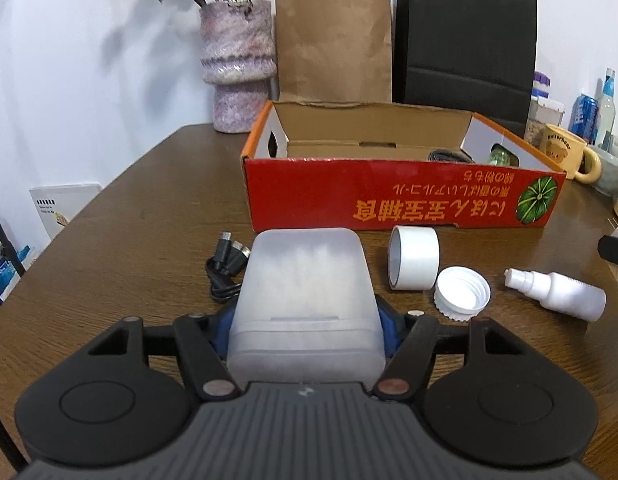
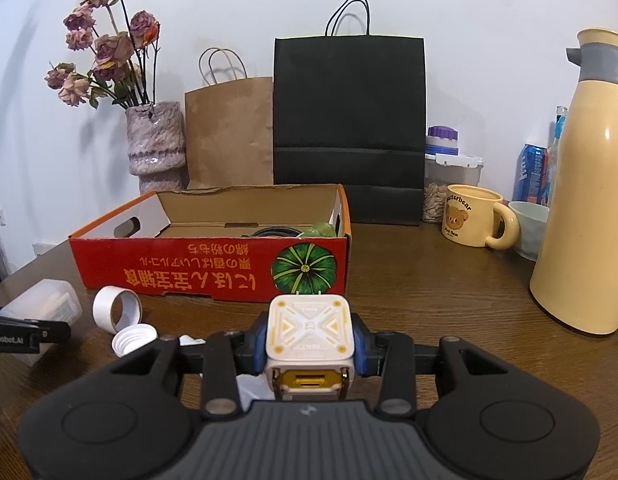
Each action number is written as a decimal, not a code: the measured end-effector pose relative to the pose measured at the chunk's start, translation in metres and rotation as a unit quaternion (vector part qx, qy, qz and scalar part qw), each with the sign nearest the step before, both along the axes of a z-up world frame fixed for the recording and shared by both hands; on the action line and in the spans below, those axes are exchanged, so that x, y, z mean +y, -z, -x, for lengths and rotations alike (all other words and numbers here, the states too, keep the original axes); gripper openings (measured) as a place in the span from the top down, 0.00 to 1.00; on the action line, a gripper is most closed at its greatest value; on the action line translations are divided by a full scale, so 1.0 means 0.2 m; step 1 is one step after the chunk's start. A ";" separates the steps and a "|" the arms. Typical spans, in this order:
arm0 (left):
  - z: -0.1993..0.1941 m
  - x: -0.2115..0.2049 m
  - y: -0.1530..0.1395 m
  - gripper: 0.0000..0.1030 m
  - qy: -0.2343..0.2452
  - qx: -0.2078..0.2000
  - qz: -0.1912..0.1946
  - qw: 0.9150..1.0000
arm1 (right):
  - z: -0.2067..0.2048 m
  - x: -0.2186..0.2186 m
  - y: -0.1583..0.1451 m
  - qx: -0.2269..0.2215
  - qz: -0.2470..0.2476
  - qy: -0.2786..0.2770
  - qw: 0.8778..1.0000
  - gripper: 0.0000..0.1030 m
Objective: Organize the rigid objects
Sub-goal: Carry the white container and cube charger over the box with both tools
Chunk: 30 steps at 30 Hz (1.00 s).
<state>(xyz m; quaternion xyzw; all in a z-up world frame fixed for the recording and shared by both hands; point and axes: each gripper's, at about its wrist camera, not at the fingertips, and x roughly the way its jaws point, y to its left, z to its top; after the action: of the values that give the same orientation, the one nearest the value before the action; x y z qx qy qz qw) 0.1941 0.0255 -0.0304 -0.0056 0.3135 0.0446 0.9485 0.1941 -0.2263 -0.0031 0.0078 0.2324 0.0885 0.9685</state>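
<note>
On the table, frosted case fills left hand-held gripper.

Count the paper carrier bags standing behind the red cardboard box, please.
2: a brown paper bag with handles beside the vase, and a black paper bag with handles right of it. Others may be hidden.
</note>
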 end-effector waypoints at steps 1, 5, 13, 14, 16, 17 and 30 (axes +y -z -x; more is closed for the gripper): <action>0.01 0.00 -0.01 0.35 -0.001 -0.002 0.001 1.000 | 0.00 0.00 0.00 -0.002 0.000 0.000 1.000 0.63; 0.04 -0.01 -0.03 0.35 -0.005 -0.013 0.001 1.000 | 0.03 0.01 -0.01 -0.008 -0.002 0.000 1.000 0.63; 0.10 -0.02 -0.05 0.35 -0.006 -0.027 0.007 1.000 | 0.06 0.03 -0.02 -0.016 -0.005 -0.005 1.000 0.63; 0.10 -0.02 -0.05 0.35 -0.005 -0.028 0.008 1.000 | 0.06 0.03 -0.02 -0.016 -0.006 -0.006 1.000 0.63; 0.11 -0.02 -0.06 0.35 -0.004 -0.030 0.010 0.999 | 0.07 0.04 -0.03 -0.017 -0.006 -0.009 1.000 0.63; 0.12 -0.02 -0.06 0.35 -0.003 -0.031 0.010 0.999 | 0.08 0.04 -0.03 -0.018 -0.005 -0.011 1.000 0.63; 0.12 -0.05 -0.19 0.35 0.004 -0.052 0.019 0.998 | 0.07 0.09 -0.12 -0.032 -0.015 -0.024 0.999 0.63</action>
<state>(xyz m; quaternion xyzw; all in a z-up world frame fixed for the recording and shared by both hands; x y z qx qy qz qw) 0.1698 0.0153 0.0074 -0.0243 0.2644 0.0348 0.9635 0.1793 -0.2076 0.0200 0.0136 0.2005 0.1158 0.9727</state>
